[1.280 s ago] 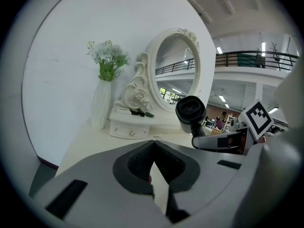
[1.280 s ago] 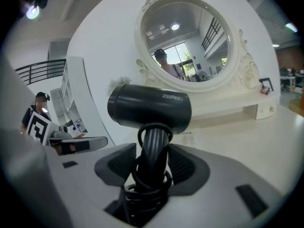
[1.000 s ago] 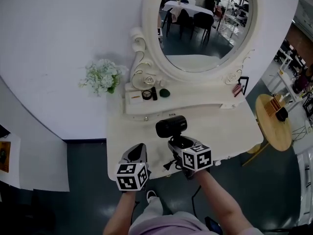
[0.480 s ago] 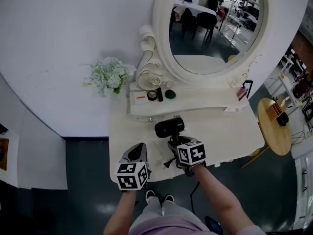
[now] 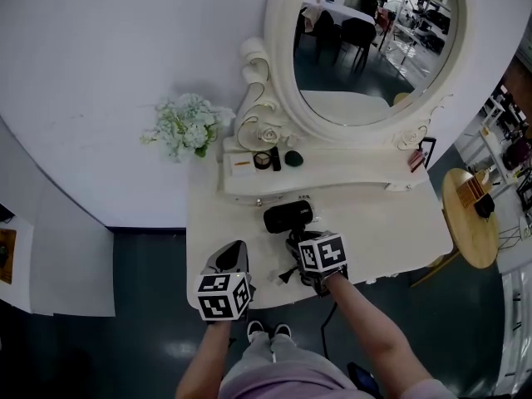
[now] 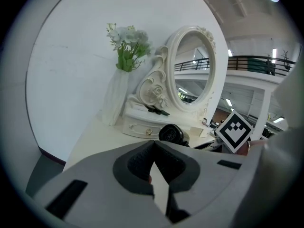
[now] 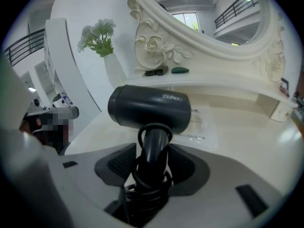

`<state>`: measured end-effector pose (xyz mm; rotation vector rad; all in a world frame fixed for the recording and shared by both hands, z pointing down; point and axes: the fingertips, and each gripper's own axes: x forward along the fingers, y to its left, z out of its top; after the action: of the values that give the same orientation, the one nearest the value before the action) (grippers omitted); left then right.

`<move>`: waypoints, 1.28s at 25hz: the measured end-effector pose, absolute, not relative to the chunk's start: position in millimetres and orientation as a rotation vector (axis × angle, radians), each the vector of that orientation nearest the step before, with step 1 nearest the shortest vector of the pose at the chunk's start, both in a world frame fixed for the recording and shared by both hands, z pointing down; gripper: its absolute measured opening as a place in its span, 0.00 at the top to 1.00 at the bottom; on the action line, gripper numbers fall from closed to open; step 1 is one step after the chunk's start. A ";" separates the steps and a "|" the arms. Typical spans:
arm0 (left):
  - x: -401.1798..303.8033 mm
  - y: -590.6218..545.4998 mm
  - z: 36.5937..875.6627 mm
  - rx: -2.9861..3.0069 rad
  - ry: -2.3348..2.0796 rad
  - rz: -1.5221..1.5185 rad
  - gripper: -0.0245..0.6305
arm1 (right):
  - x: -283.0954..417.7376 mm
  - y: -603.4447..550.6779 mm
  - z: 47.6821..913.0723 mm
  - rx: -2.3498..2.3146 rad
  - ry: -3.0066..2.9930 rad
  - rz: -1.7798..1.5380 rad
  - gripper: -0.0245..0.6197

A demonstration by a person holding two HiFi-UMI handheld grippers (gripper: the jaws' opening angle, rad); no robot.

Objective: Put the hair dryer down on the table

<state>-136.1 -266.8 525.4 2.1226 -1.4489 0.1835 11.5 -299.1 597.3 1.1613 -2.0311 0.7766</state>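
**Hair dryer held by its handle over the dressing table**

The black hair dryer (image 5: 288,217) (image 7: 149,109) stands handle-down, its barrel crosswise, over the white table (image 5: 391,223) just in front of the low shelf (image 5: 332,173); whether it touches the tabletop cannot be told. The right gripper (image 5: 301,241) (image 7: 152,163) has its jaws clamped on the handle, with the black cord (image 7: 145,194) coiled round the handle between them. The left gripper (image 5: 233,256) (image 6: 154,163) hangs at the table's near edge, left of the dryer, its jaws closed together on nothing. Behind the shelf rises an oval mirror (image 5: 374,48), with white flowers (image 5: 187,127) to its left. A round wooden side table (image 5: 470,231) stands at the right.
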 end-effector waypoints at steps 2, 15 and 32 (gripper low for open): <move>-136.0 -267.4 524.9 2.120 -1.454 0.181 0.96 | 11.8 -300.2 600.2 1.152 -2.018 0.788 0.63; -133.3 -268.1 523.3 2.117 -1.469 0.185 0.96 | 13.1 -305.1 609.5 1.140 -1.950 0.761 0.63; -133.0 -258.4 526.1 2.100 -1.481 0.204 0.96 | 10.4 -304.1 615.3 1.107 -1.872 0.705 0.62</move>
<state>-133.0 -258.4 526.1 2.0999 -1.4809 0.2040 10.4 -304.1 615.3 1.1070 -1.8716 0.7051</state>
